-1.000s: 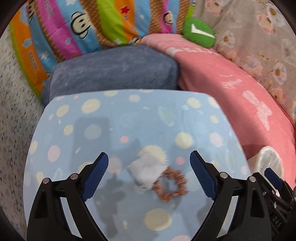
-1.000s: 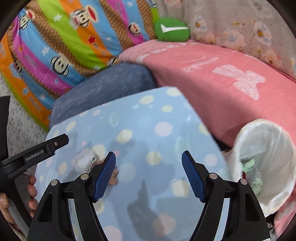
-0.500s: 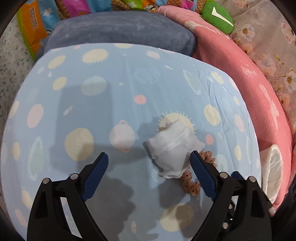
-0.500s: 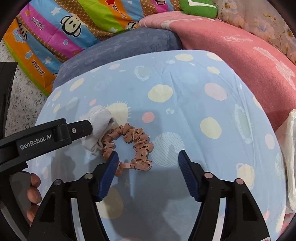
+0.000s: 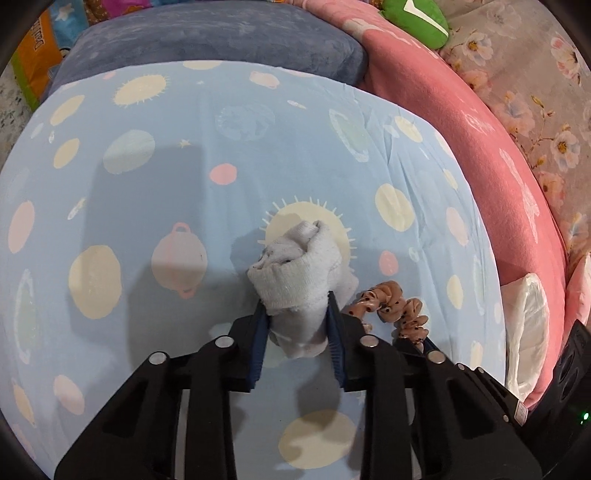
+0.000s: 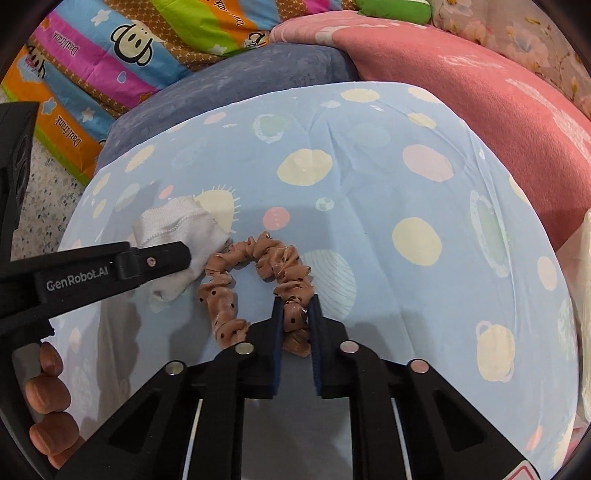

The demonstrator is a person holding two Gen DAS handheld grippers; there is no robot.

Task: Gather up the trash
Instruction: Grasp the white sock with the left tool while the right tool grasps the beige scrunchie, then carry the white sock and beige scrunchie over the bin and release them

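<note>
Now both grippers are down on the light blue planet-print sheet (image 5: 258,155), each clenched on its own piece. The left gripper (image 5: 297,314) has just been closing, and its blue pads squeeze the lower end of a balled white sock (image 5: 295,269), the rest bulging out beyond the tips. The right gripper (image 6: 296,314) has likewise just been closing — its pads pinch the near-right stretch of a brown dotted scrunchie (image 6: 258,284), whose loop otherwise lies flat on the sheet. Taking the sock low and the scrunchie on its nearest arc looks like the simplest bite for each, so both can be lifted at once without either hand reaching across the other.

Sock and scrunchie lie just beside each other, touching or nearly so at the scrunchie's far-left curve, so one may drag on the other as they rise. In the right wrist view the left gripper's arm crosses the left of the scene, with a person's fingers (image 6: 48,391) wrapped on its handle.

Around them: a grey-blue cushion (image 5: 207,40) at the far edge of the sheet, a pink blanket (image 6: 461,96) to the right, a striped monkey-print quilt (image 6: 122,48) far left, and a green pillow (image 5: 413,18) far off. A white plastic bin liner (image 5: 528,325) shows at the right edge — probably where the trash goes — with nothing plainly barring the way.
</note>
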